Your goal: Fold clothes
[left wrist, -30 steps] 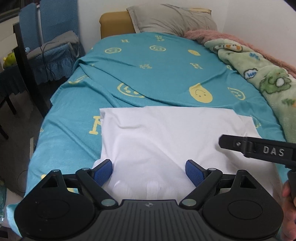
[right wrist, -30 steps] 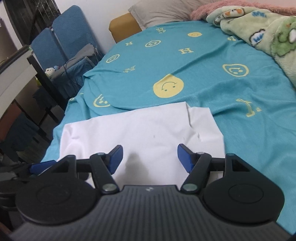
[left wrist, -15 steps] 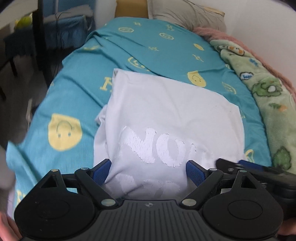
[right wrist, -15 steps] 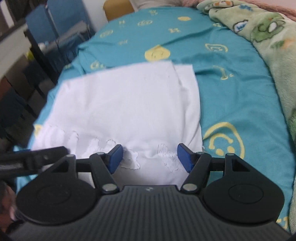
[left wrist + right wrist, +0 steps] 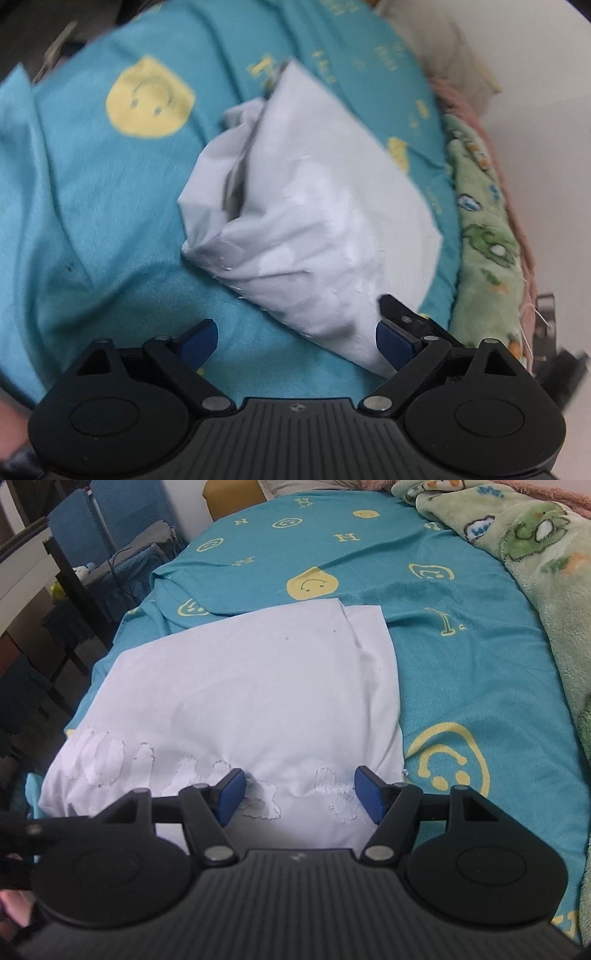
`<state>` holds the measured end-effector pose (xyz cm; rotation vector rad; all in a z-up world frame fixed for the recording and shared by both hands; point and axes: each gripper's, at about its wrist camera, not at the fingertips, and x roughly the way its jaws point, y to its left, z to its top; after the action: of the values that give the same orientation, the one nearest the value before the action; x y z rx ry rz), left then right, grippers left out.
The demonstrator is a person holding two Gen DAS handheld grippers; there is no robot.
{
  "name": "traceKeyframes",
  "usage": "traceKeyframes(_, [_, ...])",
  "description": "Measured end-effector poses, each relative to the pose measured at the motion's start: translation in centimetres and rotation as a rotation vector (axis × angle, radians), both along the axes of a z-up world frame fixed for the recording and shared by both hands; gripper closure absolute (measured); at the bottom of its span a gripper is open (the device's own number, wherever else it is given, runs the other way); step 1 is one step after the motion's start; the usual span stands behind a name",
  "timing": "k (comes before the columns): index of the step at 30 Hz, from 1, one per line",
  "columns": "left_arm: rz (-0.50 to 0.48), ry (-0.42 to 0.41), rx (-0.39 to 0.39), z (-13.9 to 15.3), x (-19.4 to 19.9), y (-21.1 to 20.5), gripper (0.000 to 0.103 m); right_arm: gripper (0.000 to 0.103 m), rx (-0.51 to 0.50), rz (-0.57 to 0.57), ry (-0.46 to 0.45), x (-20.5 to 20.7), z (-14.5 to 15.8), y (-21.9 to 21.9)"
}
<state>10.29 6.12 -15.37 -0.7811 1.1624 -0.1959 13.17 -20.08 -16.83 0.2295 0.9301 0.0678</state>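
**Shirt part-folded, both grippers free**

Since the earlier frames our left gripper (image 5: 295, 341) has swung round and rolled toward the shirt's near-left corner — the view has tilted and blurred — while the right gripper (image 5: 299, 792) has come forward over the near edge and settled there.

We see the white shirt (image 5: 243, 686) lying on the teal bedsheet (image 5: 461, 664), well short of the green blanket (image 5: 546, 565) along the bed's right side. Its sides look already turned in: it reads as a rough rectangle, with a flap edge showing at the far right corner and raised lettering along the near edge. From the left view, the left side bulges and gapes a little, so that fold looks loose.

Both grippers stand wide open and grip nothing. Shirt fabric lies below the right one's pads; the left one hangs mostly over bare sheet, its right pad near the shirt's corner.

We judge the lengthwise folds done — what is left is a crosswise fold and some tidying of the loose side.
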Motion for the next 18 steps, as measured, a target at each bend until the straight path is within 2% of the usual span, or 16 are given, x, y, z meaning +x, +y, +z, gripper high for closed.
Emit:
traceKeyframes(5, [0.131, -0.007, -0.095, -1.5, 1.5, 1.1, 0.010, 0.035, -0.002, 0.000, -0.001, 0.1, 0.0, 0.1])
traceKeyframes(9, [0.174, -0.008, -0.154, -2.5, 1.8, 1.7, 0.013, 0.035, -0.003, 0.001, -0.001, 0.1, -0.1, 0.0])
traceKeyframes(11, [0.176, -0.008, -0.147, -2.5, 1.8, 1.7, 0.020, 0.035, -0.005, 0.001, -0.002, 0.1, 0.0, 0.0])
traceKeyframes(13, [0.187, -0.013, -0.126, -2.4, 1.6, 1.8, 0.035, 0.035, 0.007, -0.005, -0.002, 0.0, 0.1, -0.2])
traceKeyframes(14, [0.185, -0.018, -0.119, -2.4, 1.5, 1.7, 0.037, 0.035, 0.023, -0.015, -0.003, 0.0, 0.4, -0.5])
traceKeyframes(16, [0.176, -0.024, -0.099, -2.4, 1.6, 1.6, 0.044, 0.035, 0.092, -0.059, -0.016, -0.4, 1.2, -1.5])
traceKeyframes(18, [0.174, -0.030, -0.089, -2.3, 1.4, 1.7, 0.049, 0.034, 0.206, -0.106, -0.035, -1.1, 2.4, -2.9])
